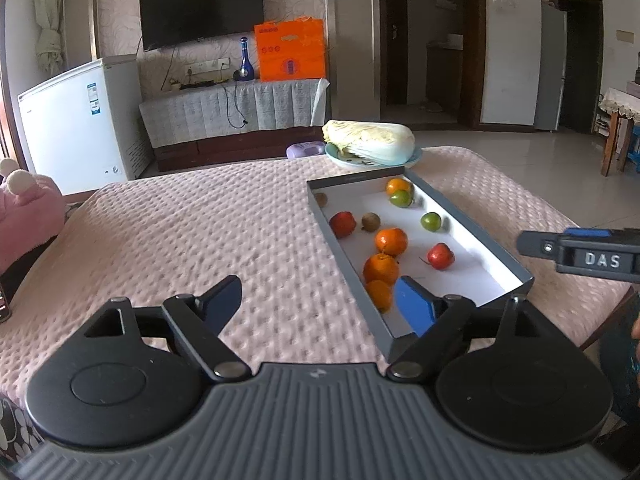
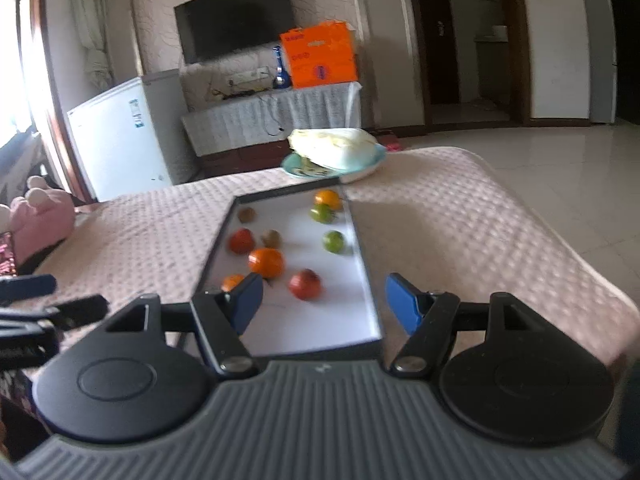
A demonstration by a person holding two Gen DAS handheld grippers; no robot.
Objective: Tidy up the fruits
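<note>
Sorting small round fruits in a shallow grey-walled white tray (image 1: 472,236) — both grippers empty, jaws apart
Orange mandarins (image 1: 391,241) look light, soft-skinned, apt to roll — pinch across the middle with left gripper (image 1: 320,300) or right gripper (image 2: 324,304)

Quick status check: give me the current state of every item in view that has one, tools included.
Left tool: open, nothing between its fingers.
Right tool: open, empty, above the tray's near end.
Shallow grey tray with white floor: uncovered, flat on the pink quilted cloth, fruits loose inside.
Pale napa cabbage: lying on its side on a light blue plate.
Wall television: screen dark.
</note>
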